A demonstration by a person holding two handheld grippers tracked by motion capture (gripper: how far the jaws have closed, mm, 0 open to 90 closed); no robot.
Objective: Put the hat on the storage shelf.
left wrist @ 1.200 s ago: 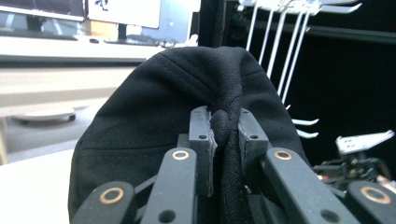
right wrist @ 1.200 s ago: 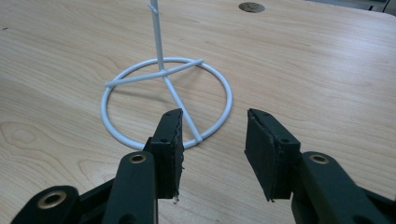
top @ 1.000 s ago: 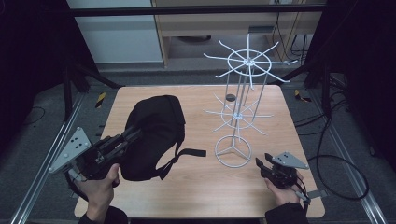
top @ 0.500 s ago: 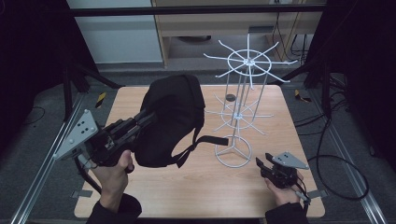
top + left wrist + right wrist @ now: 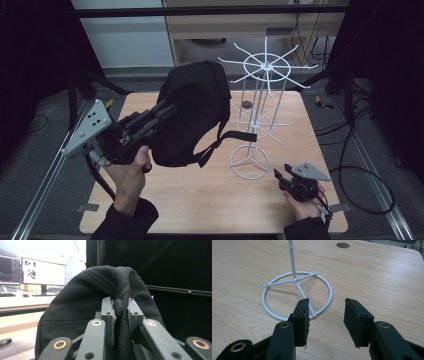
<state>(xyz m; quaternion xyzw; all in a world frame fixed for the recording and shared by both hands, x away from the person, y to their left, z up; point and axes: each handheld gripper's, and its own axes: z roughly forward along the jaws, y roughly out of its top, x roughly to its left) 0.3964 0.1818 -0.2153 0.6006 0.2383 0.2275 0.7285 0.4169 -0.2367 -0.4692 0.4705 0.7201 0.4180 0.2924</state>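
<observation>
backpack lifted, hanging not yet done

the left gripper (image 5: 167, 111) has its jaws pinched narrow on a fold or loop at the top of the black backpack (image 5: 192, 112), and the left gripper view shows that bunched fabric squeezed between the pads (image 5: 108, 315). the backpack hangs in the air above the left half of the table (image 5: 210, 210), clear of the wood, with its straps (image 5: 227, 140) dangling toward the white wire rack (image 5: 257, 107). one strap end reaches close to the rack's pole; whether it touches cannot be told.

the right gripper (image 5: 285, 178) rests low near the front right corner of the table, jaws spread wide and holding nothing, pointed at the rack's ring base (image 5: 297, 293).

judging from this, the pickup is done; bringing the bag's loop over one of the rack's top arms (image 5: 235, 63) is what remains, and the right gripper looks placed to steady the base.

room: the top arms stick out on all sides, so the loop must come in from above or from the left. the table's right side and back edge lie open. the rack looks light, so a swinging bag could tip it.
</observation>
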